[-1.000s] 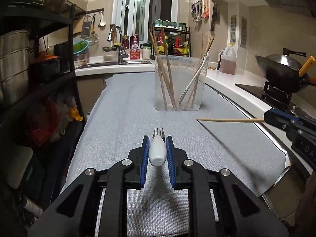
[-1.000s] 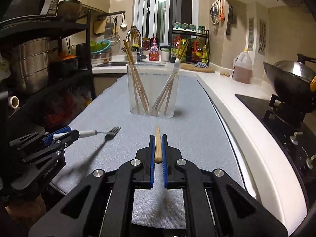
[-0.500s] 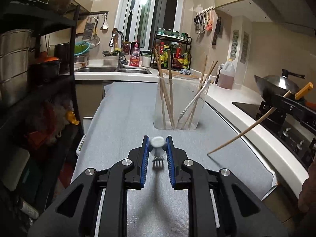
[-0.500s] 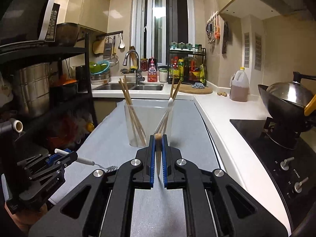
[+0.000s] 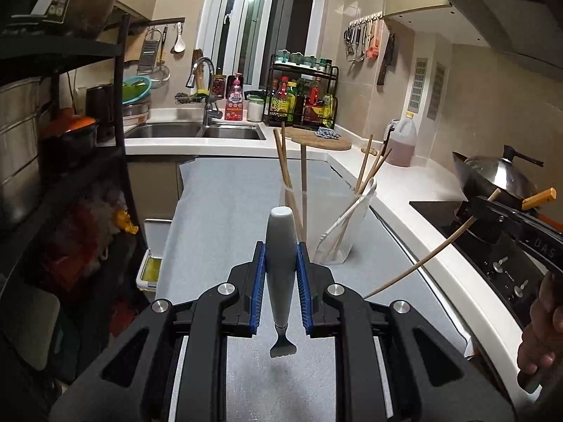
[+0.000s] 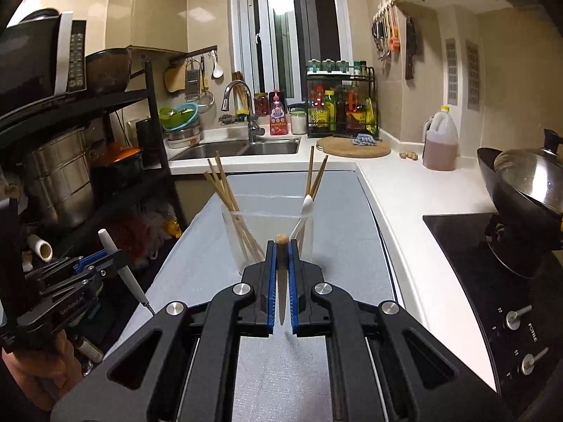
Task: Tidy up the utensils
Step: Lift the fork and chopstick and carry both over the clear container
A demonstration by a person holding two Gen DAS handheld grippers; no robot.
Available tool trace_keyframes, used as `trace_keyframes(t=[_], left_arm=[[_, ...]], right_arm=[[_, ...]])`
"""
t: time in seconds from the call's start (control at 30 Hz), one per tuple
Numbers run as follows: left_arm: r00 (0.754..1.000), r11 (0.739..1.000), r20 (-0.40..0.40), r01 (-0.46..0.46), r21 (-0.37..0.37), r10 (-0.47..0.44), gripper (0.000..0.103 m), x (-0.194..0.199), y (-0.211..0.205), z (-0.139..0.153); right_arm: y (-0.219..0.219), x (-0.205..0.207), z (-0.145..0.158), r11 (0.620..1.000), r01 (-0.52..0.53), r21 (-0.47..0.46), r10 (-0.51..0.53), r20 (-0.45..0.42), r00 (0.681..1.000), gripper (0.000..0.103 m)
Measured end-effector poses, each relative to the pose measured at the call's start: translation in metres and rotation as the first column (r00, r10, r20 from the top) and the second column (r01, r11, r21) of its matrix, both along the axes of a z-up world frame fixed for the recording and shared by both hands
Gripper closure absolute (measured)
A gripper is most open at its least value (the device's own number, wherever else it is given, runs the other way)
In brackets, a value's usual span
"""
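Nearest, the left hand-held gripper (image 5: 280, 281) is clamped on a fork (image 5: 280, 267) by its white handle, held upright with the tines down, above the grey surface (image 5: 218, 218). The right hand-held gripper (image 6: 282, 281) grips a chopstick (image 6: 281, 270) in the same way, with its long axis near vertical and its tip down. Beyond both stands the clear holder (image 6: 271, 232), already carrying chopsticks and a white spoon; it lies just ahead of the right gripper and ahead and slightly right of the left, so the right seems nearer.
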State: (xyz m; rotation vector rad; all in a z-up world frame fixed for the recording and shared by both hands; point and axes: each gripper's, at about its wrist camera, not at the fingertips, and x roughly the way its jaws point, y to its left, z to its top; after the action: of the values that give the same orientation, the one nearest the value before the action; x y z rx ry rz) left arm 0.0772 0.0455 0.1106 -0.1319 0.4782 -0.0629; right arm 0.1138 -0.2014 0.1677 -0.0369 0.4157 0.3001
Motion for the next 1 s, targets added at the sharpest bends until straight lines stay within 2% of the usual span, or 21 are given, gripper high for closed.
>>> trace_keyframes(t=[0.23,0.47,0.6,0.73,0.9,1.0], left_arm=[[0.998,0.998,0.002,0.064,-0.025,-0.064,0.086,0.028,-0.009,0.055],[0.987,0.988,0.063,0.148,-0.045,-0.145,0.086,0.071,-0.031,0.117],[0.983,0.987,0.107,0.155,-0.029,-0.151,0.086,0.097,-0.040,0.142],[0.985,0.990,0.103,0.140,-0.008,-0.138,0.086,0.131,-0.045,0.144],[0.990,0.990,0.024,0.135,0.025,-0.136,0.086,0.181,-0.050,0.116],[0.991,0.991,-0.021,0.131,0.041,-0.130,0.086,0.198,-0.051,0.096]], right_arm=[[-0.006,0.025,0.042,0.998,-0.013,0.059,0.015,-0.026,1.000,0.097],[-0.004,0.041,0.098,0.994,-0.060,0.091,0.055,0.054,0.997,0.097],[-0.007,0.055,0.123,0.992,-0.058,0.109,0.047,0.105,0.993,0.097],[-0.005,0.080,0.126,0.993,-0.052,0.106,0.041,0.101,0.994,0.097],[0.005,0.117,0.102,0.996,-0.046,0.079,0.043,0.048,0.998,0.097],[0.014,0.133,0.085,0.996,-0.060,0.062,0.059,0.019,0.998,0.097]])
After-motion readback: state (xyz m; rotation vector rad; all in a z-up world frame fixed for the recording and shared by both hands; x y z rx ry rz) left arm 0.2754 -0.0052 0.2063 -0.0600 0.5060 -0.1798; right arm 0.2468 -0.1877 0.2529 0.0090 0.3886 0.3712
